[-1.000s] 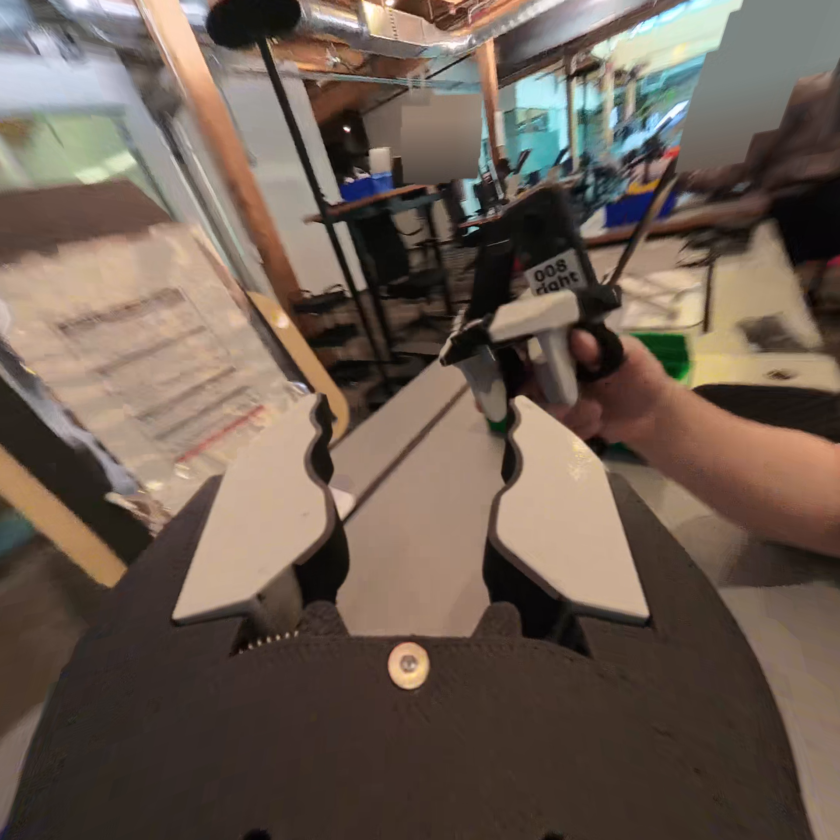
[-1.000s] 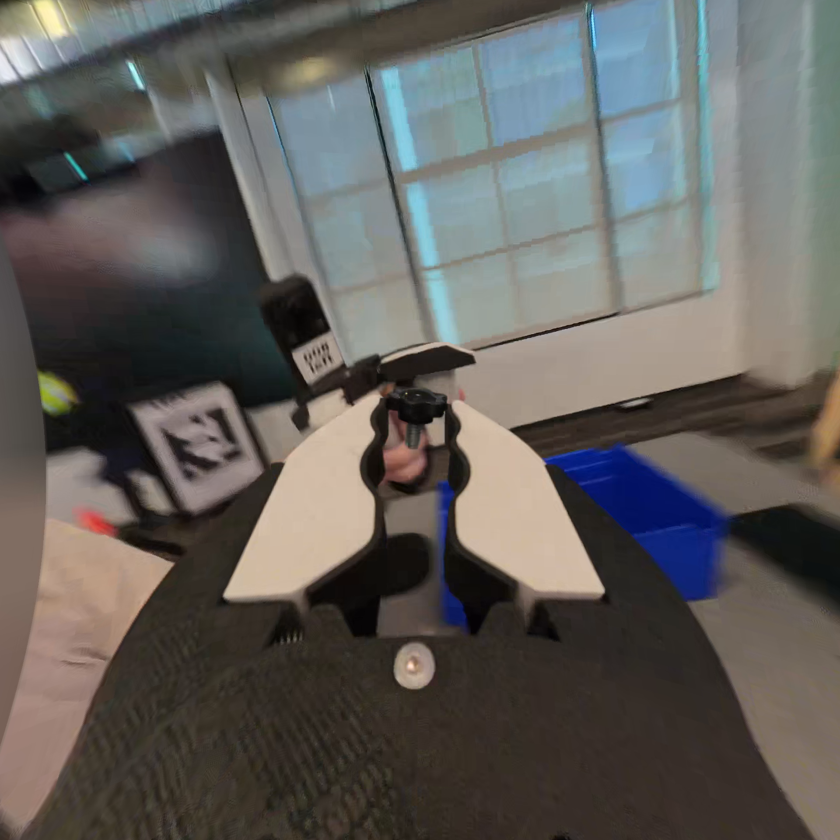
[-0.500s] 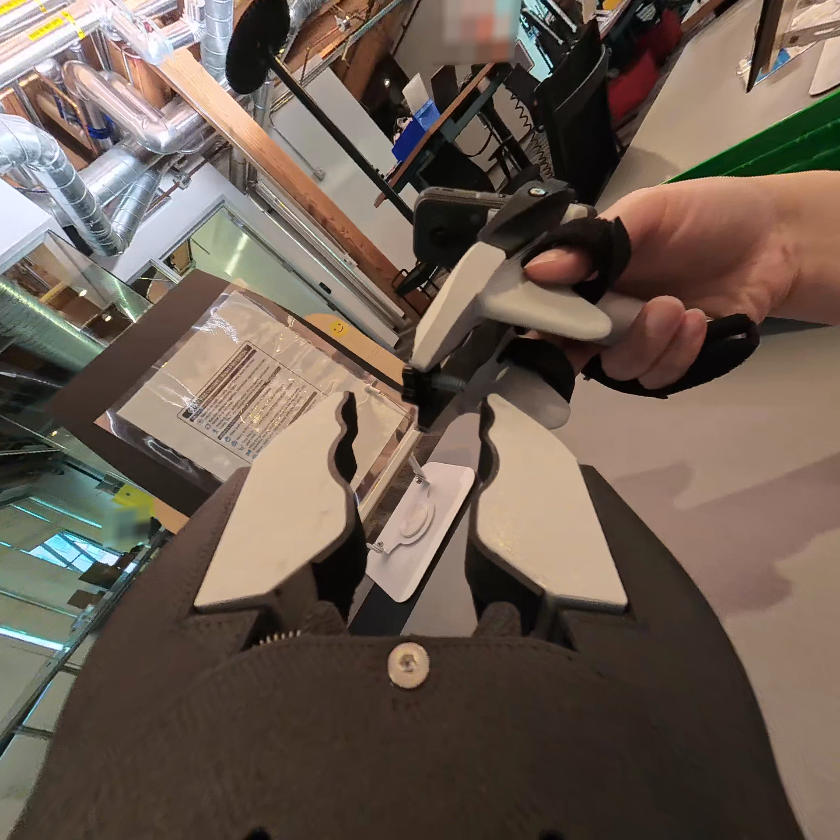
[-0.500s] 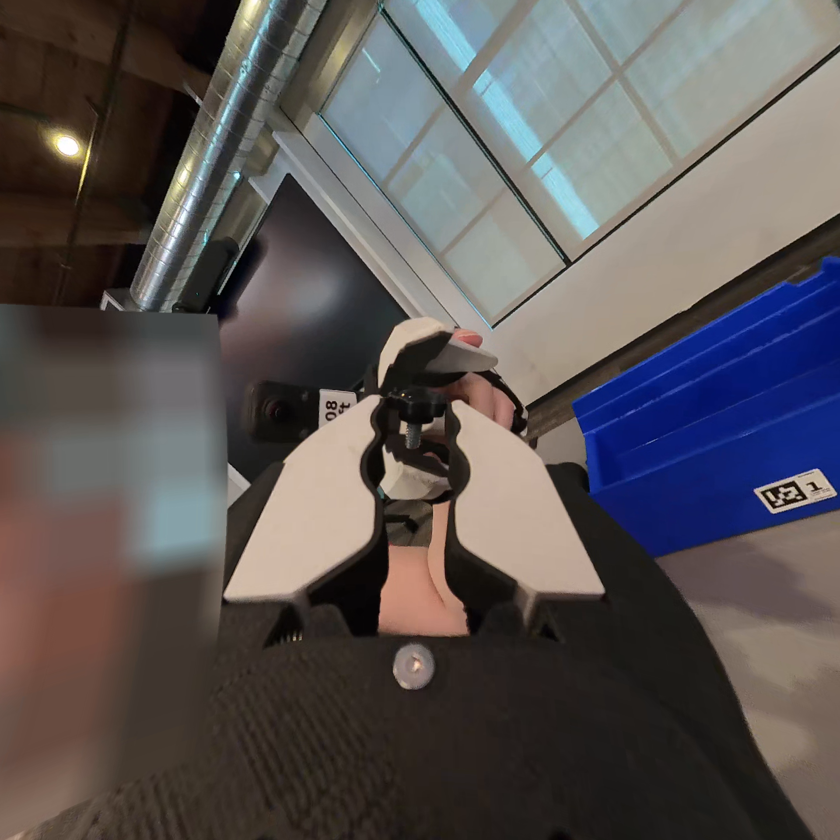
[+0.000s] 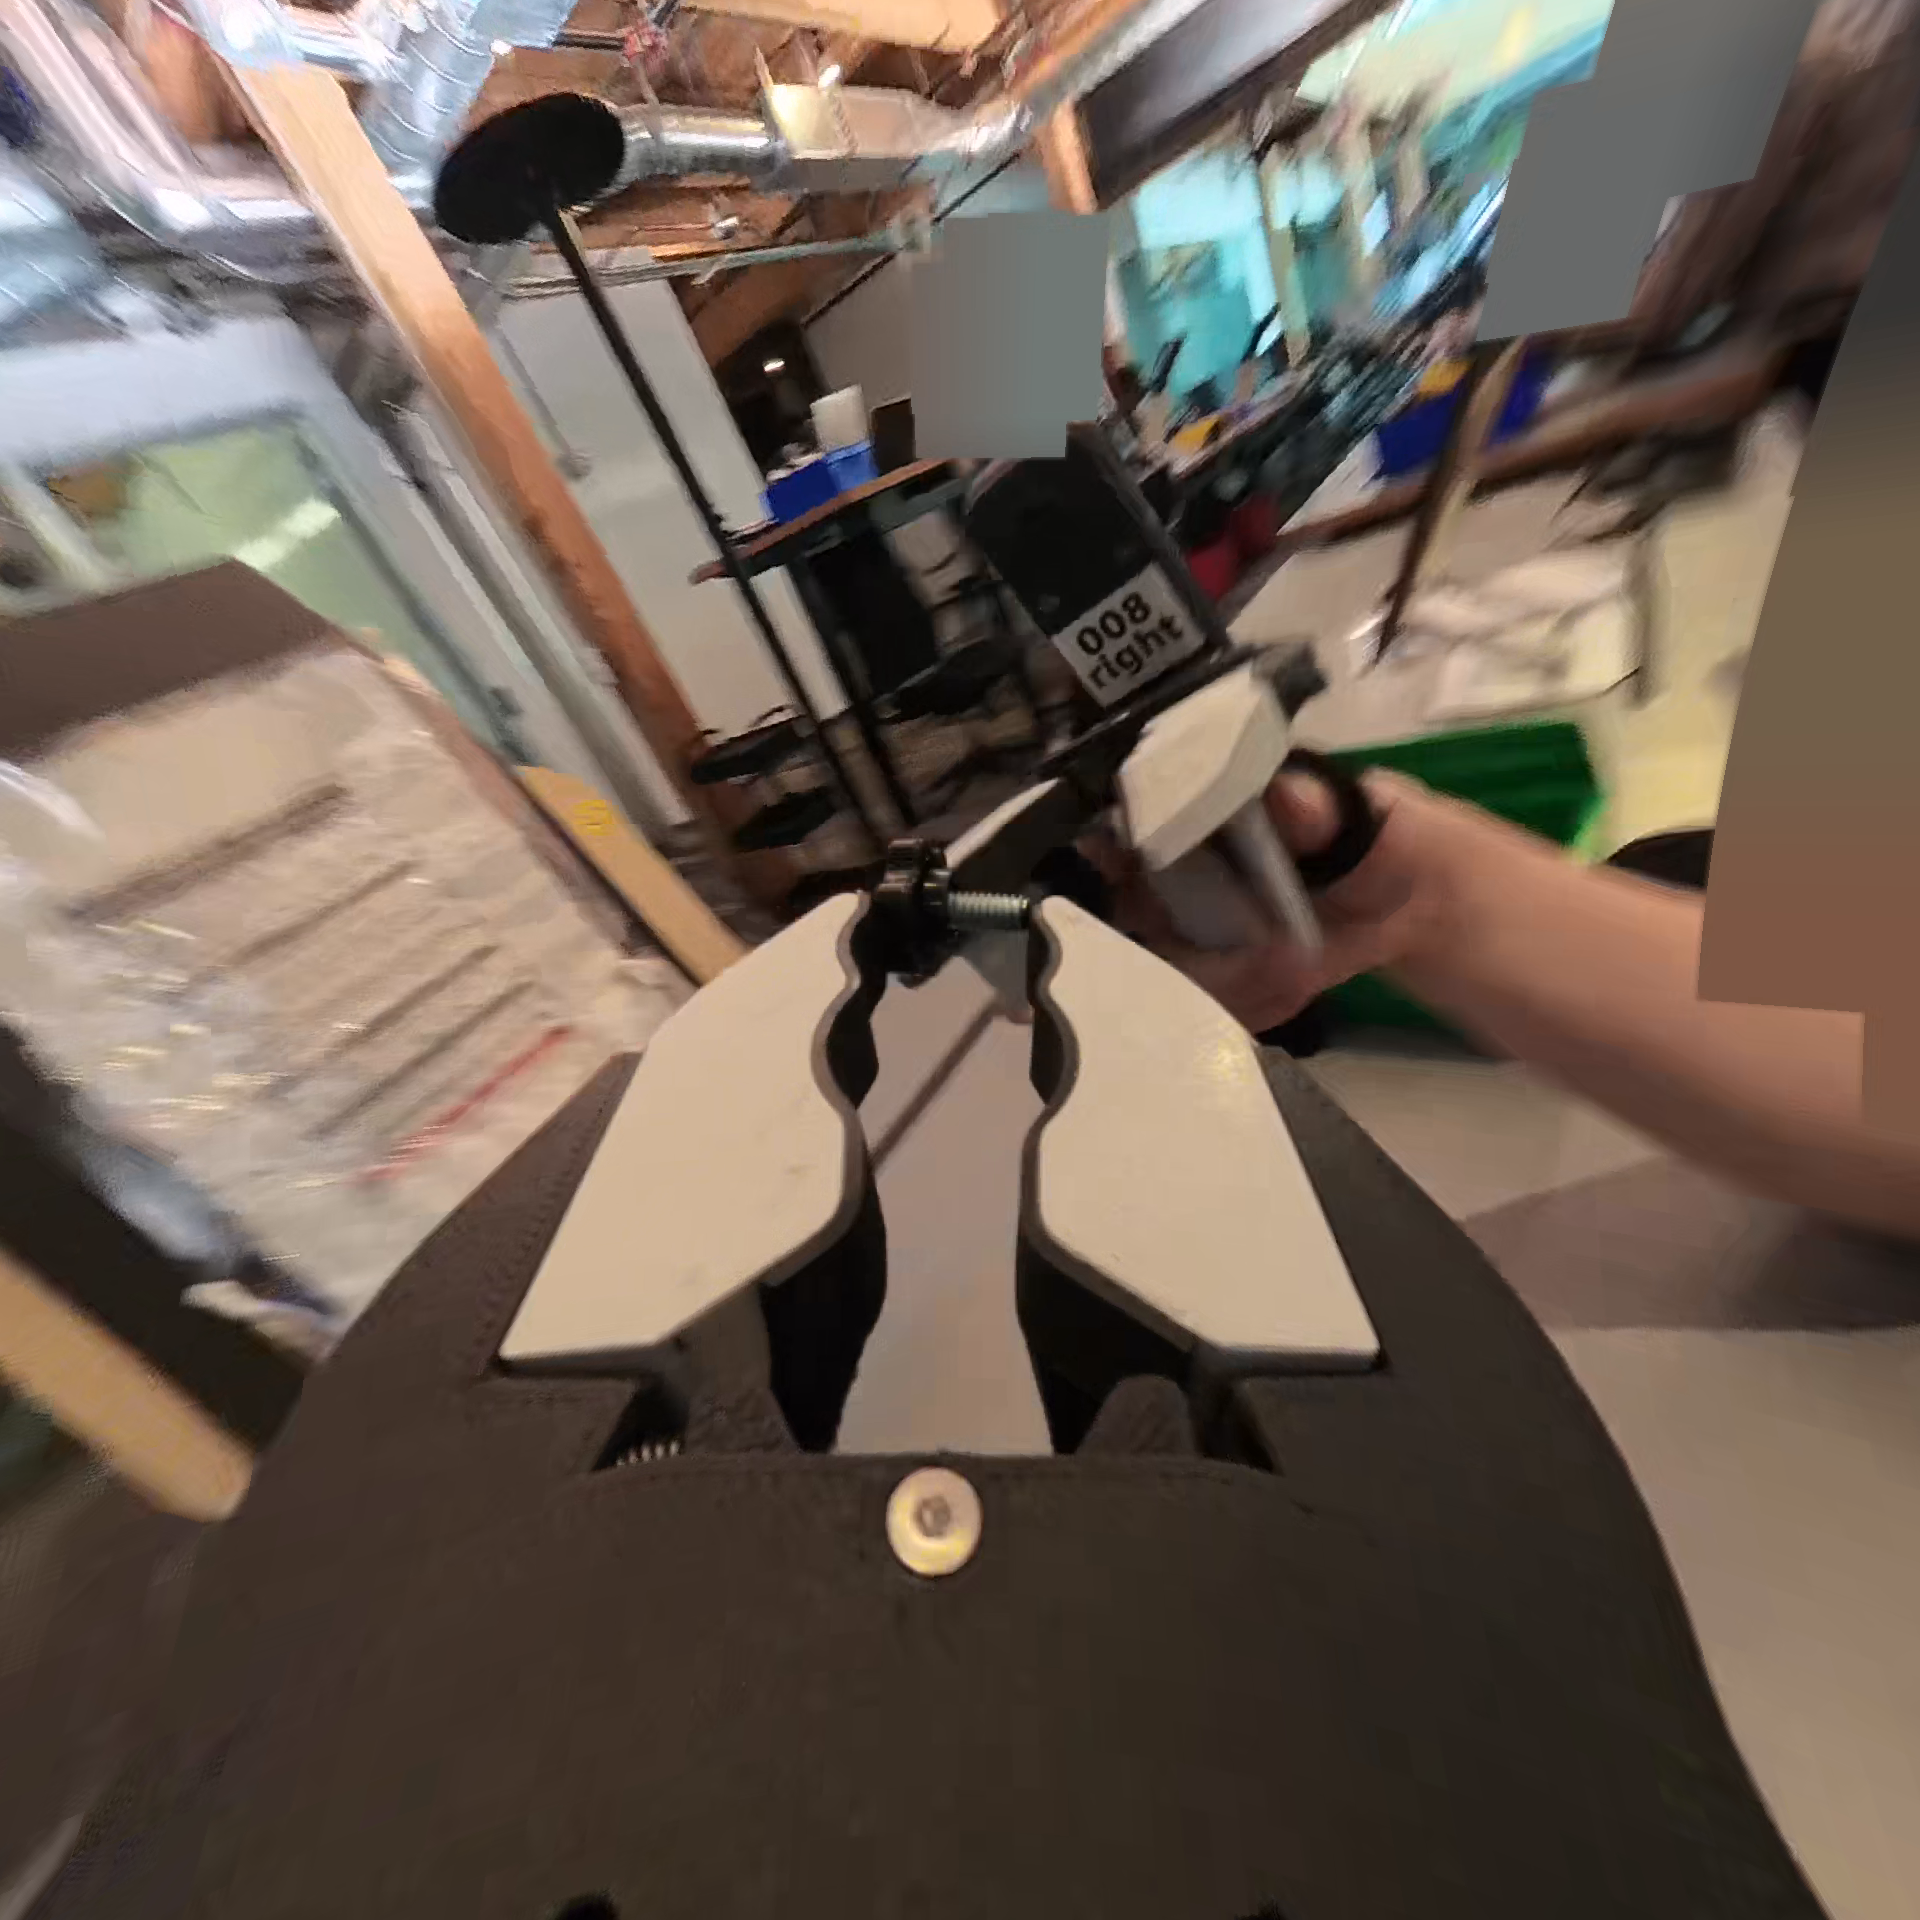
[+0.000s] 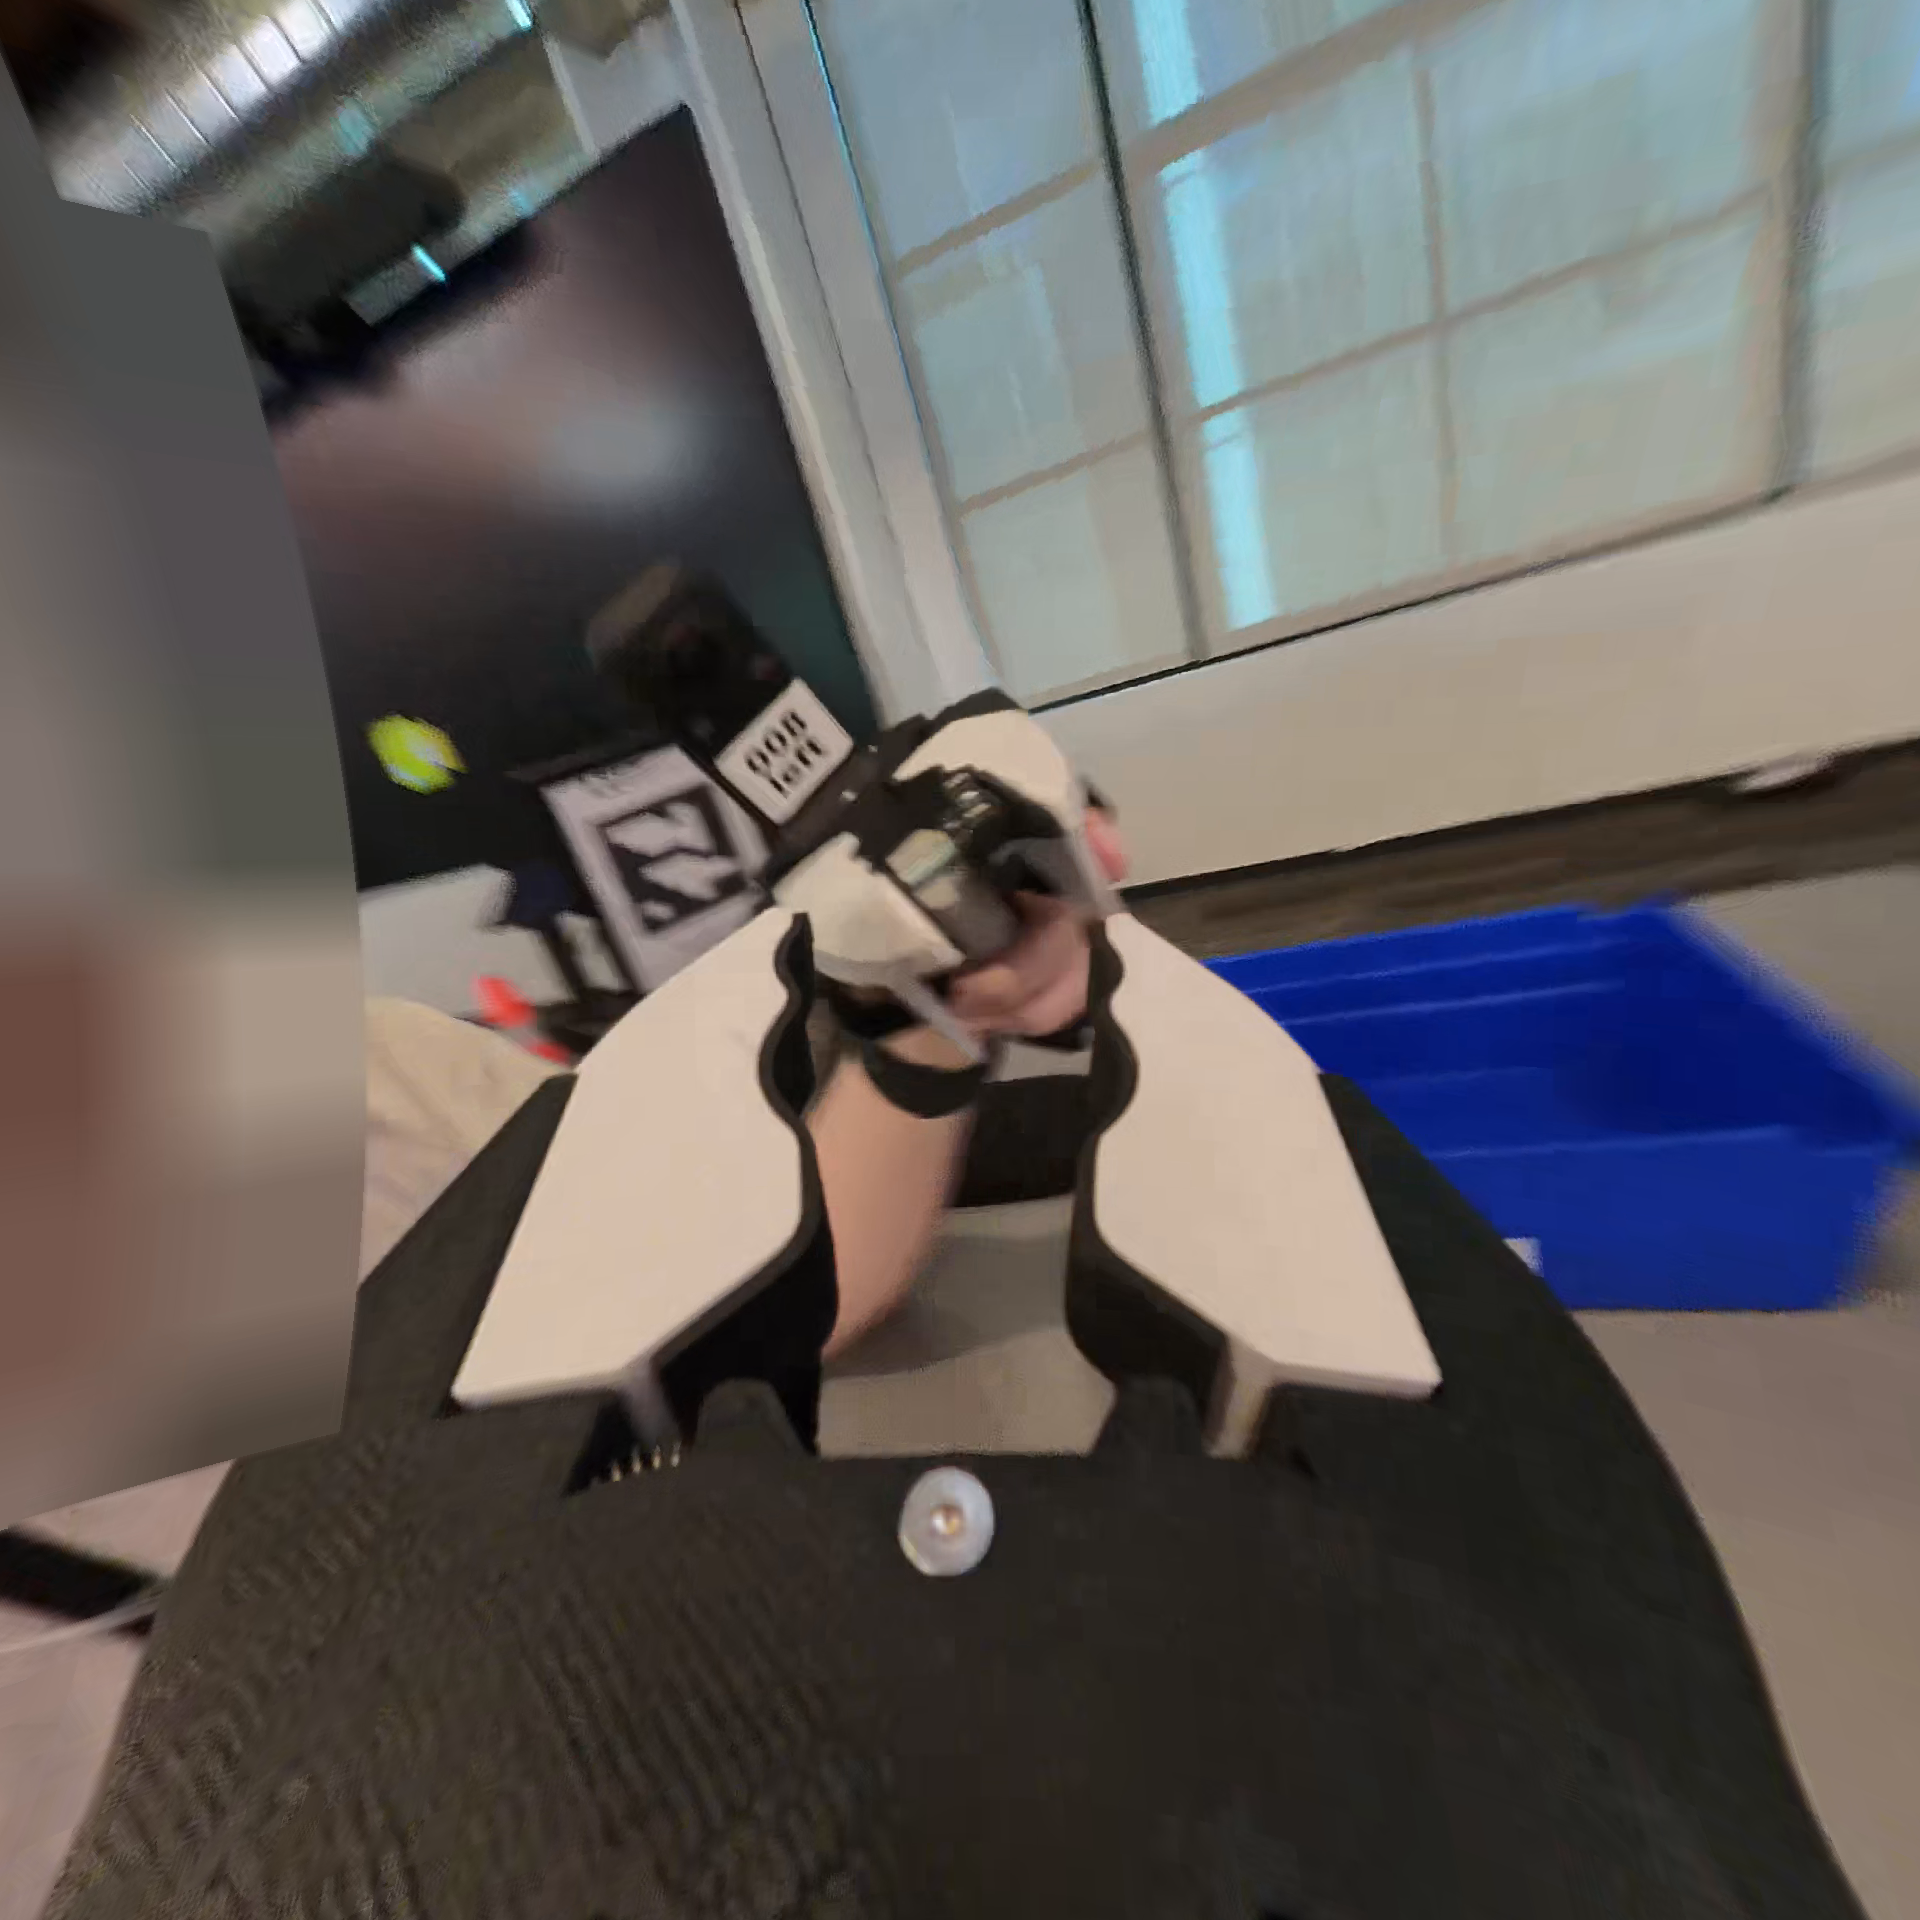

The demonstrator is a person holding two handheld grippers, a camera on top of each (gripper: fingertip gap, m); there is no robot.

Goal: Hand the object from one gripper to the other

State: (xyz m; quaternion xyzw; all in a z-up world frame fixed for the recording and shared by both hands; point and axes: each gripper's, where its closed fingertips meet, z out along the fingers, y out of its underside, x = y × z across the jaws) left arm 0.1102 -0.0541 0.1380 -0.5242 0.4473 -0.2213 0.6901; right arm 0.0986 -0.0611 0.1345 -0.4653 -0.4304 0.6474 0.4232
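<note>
A black knob bolt (image 5: pixel 920 902) with a threaded shaft lies crosswise between my left gripper's fingertips. My left gripper (image 5: pixel 943 920) is shut on it, knob at the left finger, thread end at the right. My right gripper (image 6: pixel 951 940) is open and empty, its jaws wide apart. In the left wrist view one of its white fingers (image 5: pixel 1195 779) shows just beyond the bolt to the right, held by a hand (image 5: pixel 1340 914). In the right wrist view the left gripper (image 6: pixel 914 862) shows just beyond my right fingertips, blurred; I cannot make out the bolt there.
A grey table top (image 5: pixel 935 1299) lies below both grippers. A blue bin (image 6: pixel 1558 1070) stands to the right in the right wrist view. A green bin (image 5: pixel 1486 774) sits behind the hand. A black stand pole (image 5: pixel 665 416) rises at the back left.
The right gripper held the bolt and has opened and let go of it. The left gripper has closed on the bolt. The two grippers have drawn slightly apart.
</note>
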